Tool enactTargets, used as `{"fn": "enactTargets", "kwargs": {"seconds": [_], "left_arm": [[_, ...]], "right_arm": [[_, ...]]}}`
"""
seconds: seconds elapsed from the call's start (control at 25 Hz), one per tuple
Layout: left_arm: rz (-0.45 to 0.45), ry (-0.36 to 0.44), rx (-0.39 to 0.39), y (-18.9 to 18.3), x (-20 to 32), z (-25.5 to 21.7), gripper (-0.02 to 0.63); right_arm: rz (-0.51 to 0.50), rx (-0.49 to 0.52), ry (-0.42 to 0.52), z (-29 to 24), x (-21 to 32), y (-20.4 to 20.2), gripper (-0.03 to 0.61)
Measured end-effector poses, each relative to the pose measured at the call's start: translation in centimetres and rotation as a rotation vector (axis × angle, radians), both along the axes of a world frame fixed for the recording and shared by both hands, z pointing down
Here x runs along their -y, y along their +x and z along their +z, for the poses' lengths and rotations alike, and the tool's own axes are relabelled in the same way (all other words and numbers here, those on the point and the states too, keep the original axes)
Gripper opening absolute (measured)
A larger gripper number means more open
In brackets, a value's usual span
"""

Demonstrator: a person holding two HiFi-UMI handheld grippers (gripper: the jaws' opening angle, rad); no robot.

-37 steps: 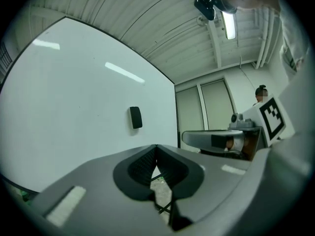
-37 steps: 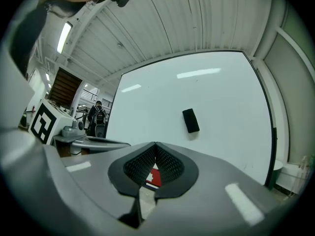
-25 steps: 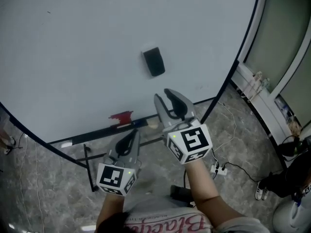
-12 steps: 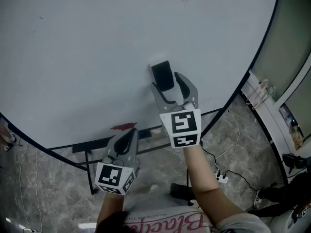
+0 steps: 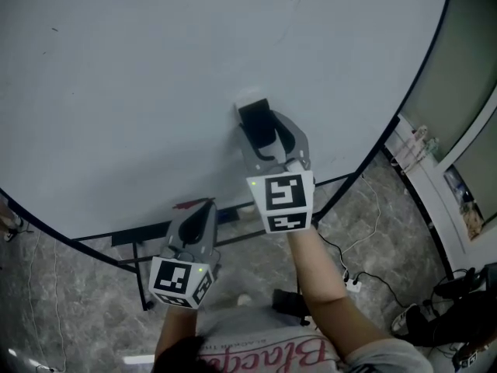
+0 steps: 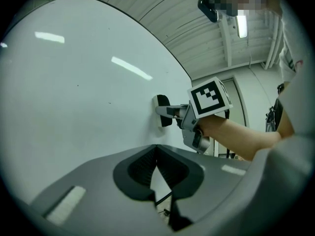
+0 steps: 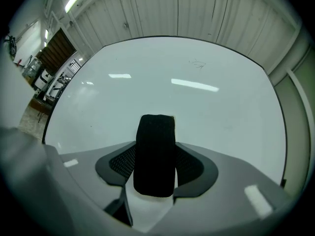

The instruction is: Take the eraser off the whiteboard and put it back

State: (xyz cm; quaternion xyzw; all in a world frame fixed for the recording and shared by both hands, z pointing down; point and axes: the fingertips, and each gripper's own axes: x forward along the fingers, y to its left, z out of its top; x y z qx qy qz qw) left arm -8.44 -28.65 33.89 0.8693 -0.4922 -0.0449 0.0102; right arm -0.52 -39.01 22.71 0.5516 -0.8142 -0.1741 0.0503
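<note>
Low at the left, before the bottom edge of the large white whiteboard (image 5: 140,92), the left tool (image 5: 203,207) hangs with its grey jaws pressed together and nothing between them. Farther right and higher, the black oblong felt eraser (image 5: 258,120) sits flat against the board. The right tool (image 5: 268,130) has its jaws closed on the eraser's two long sides, with its pads touching them.

The grey marbled floor (image 5: 70,286) carries the whiteboard stand (image 5: 140,280), a white power strip (image 5: 353,284) and loose cables (image 5: 379,273).
</note>
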Motion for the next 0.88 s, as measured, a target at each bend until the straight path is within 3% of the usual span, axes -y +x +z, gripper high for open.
{"fn": "enactTargets", "kwargs": {"seconds": [0.36,0.88], "left_arm": [[0.011,-0.002,-0.01,0.4,-1.1,0.2,0.0],[0.032,0.006,-0.022,1.4,-2.9,0.1,0.0]], "right_arm": [[-0.009,0.009,-0.044,1.0,-1.1,0.4,0.227],[-0.039,0.045,-0.161,6.3,-6.9,2.3,0.227]]}}
